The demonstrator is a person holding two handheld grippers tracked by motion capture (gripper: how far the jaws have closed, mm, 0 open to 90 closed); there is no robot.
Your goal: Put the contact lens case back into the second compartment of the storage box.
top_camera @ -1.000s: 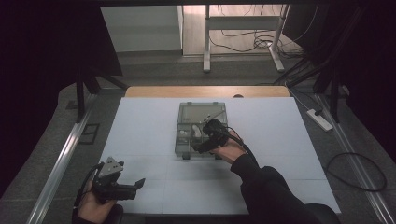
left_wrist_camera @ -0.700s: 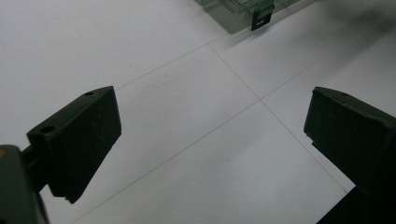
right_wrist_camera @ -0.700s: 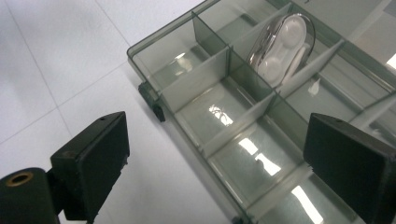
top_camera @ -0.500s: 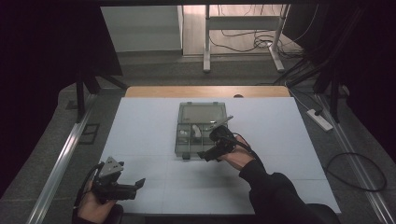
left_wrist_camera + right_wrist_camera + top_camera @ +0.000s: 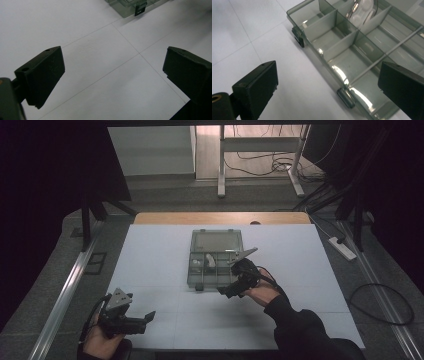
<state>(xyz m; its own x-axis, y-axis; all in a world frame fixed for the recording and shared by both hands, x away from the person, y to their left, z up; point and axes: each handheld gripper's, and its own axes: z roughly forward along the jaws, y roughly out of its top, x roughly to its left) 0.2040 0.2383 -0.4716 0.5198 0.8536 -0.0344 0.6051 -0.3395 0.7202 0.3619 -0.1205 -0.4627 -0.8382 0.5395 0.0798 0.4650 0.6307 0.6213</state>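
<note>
Gaping right gripper (image 5: 226,293) fingers (image 5: 254,87), empty beside organizer box (image 5: 214,257)

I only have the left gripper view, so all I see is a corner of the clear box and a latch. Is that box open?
Observer: Yes. In the high view the box is open, with its lid laid flat on the far side.
Operator: Is there anything inside?
Observer: A white object lies in a compartment away from the person. In the right gripper view the nearer compartments look empty.
Operator: And the right gripper?
Observer: The right gripper is at the box's near right corner. Its jaws have just been opening, and nothing is between them.
</note>
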